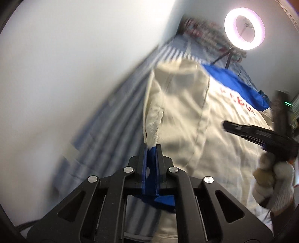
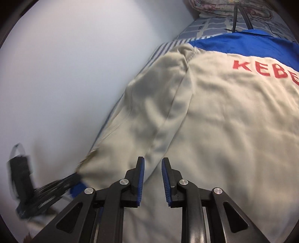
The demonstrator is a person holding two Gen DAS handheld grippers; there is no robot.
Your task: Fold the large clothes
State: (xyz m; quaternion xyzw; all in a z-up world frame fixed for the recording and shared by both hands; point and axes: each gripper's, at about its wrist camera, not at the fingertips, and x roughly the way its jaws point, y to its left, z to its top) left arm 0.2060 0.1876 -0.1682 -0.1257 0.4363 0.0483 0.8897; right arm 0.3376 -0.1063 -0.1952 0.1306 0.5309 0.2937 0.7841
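A cream jacket (image 2: 224,115) with a blue yoke and red letters lies back up on a striped bed sheet (image 2: 205,28). In the left wrist view its sleeve (image 1: 153,119) runs down to my left gripper (image 1: 151,147), which is shut on the blue cuff (image 1: 152,164). My right gripper (image 2: 152,164) hovers over the jacket's lower back, its blue pads apart with nothing between them. The right gripper (image 1: 248,130) also shows blurred at the right edge of the left wrist view, in a gloved hand (image 1: 276,179). The left gripper (image 2: 56,187) appears blurred at the sleeve end.
A white wall (image 1: 65,65) runs along the bed's left side. A lit ring light (image 1: 244,28) on a thin stand rises at the head of the bed, beside a patterned quilt (image 2: 214,7). Striped sheet (image 1: 112,121) shows between wall and jacket.
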